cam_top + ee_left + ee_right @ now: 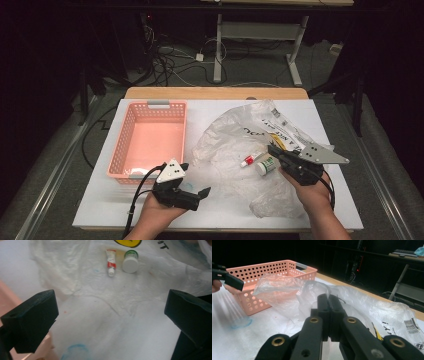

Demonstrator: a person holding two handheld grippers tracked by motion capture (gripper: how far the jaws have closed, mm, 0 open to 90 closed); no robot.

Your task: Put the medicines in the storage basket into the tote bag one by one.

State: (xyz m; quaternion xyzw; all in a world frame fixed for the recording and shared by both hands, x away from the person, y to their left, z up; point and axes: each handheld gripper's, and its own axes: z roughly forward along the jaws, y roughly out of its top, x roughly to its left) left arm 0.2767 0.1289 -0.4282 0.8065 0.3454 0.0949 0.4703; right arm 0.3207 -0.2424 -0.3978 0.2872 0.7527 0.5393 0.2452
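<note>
Bright lit tabletop, dark surroundings, soft close-up blur.

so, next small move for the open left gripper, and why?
Probably ease the left gripper forward to the small tube inside the plastic bag. Its jaws stand wide and empty, aimed at the tube, and the shut right gripper pinches the bag.

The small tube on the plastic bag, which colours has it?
White and red tube, seen best in the left gripper view.

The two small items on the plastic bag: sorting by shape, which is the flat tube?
The red-and-white tube, lying left of the round white-capped jar in the left gripper view.
</note>
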